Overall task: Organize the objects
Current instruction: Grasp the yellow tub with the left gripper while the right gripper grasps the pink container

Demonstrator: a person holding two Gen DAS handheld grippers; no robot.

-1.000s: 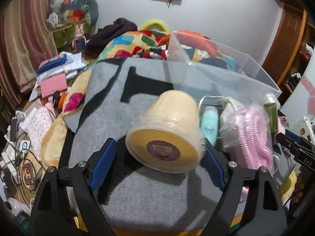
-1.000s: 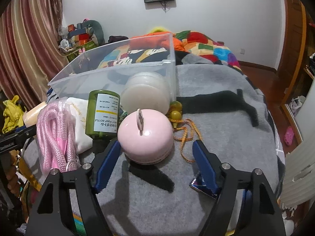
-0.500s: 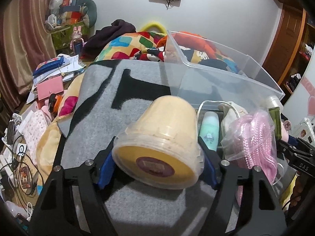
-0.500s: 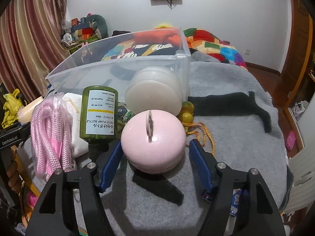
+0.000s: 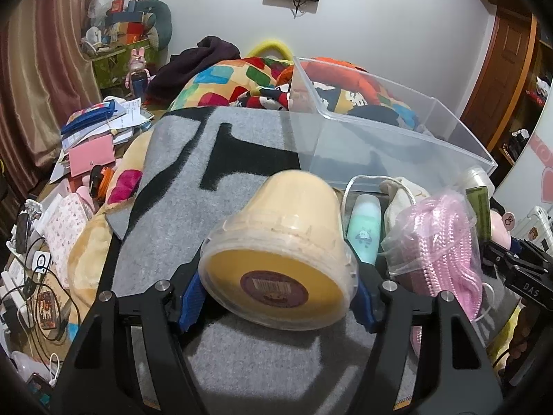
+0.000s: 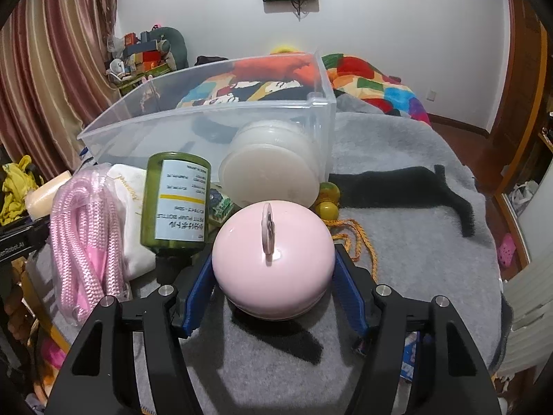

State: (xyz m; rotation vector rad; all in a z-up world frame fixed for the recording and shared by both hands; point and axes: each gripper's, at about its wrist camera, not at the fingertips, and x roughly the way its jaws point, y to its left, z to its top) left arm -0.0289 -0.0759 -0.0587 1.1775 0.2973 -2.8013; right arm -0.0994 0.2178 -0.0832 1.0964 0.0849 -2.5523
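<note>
My left gripper (image 5: 276,297) is shut on a yellow plastic tub (image 5: 283,242) lying on its side, lid toward the camera, on the grey blanket (image 5: 179,207). My right gripper (image 6: 273,290) is shut on a round pink case (image 6: 273,259) with a small tab on top. A clear plastic bin (image 6: 207,131) stands just behind both; it also shows in the left wrist view (image 5: 397,145). Between the grippers lie a bagged pink rope (image 6: 86,242), a green pump bottle (image 6: 176,200), a white round jar (image 6: 273,176) and a mint tube (image 5: 363,224).
A white pouch (image 6: 128,207), yellow beads on an orange cord (image 6: 328,204) and a colourful quilt (image 5: 242,83) lie around the bin. Cluttered papers and cables (image 5: 52,224) lie left of the blanket. A wooden door (image 5: 501,79) is at the right.
Both grippers closed in: the left one's fingers came against the yellow tub, the right one's against the pink case. Both cameras moved closer to the objects.
</note>
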